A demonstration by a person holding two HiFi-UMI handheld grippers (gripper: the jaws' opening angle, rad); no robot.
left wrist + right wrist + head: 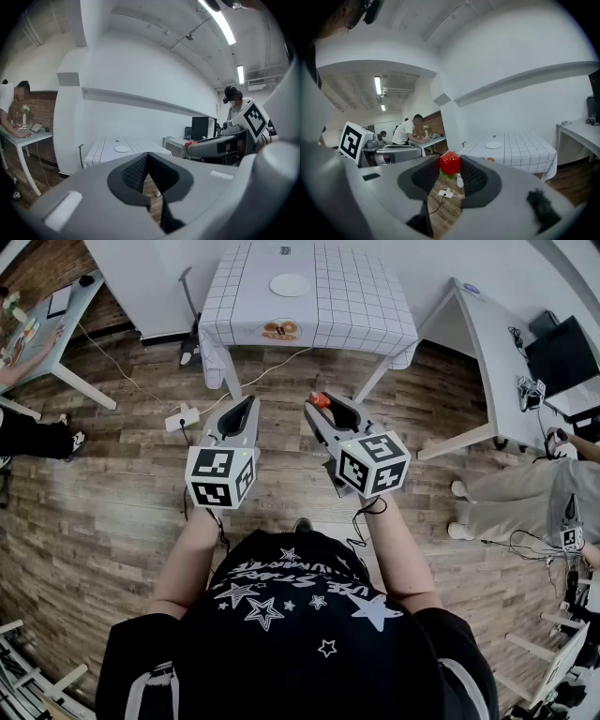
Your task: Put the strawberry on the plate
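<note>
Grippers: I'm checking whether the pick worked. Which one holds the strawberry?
The right gripper: the red strawberry is clamped between its pads. The left gripper has its jaws closed with nothing between them.

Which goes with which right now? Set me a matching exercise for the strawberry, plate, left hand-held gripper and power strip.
1. strawberry
2. plate
3. left hand-held gripper
4. power strip

A. on the wooden floor
B. on the checked table
C. shut, nothing in it
D. gripped in the right hand-held gripper

Pairs: 1-D, 2-B, 3-C, 4-A.
</note>
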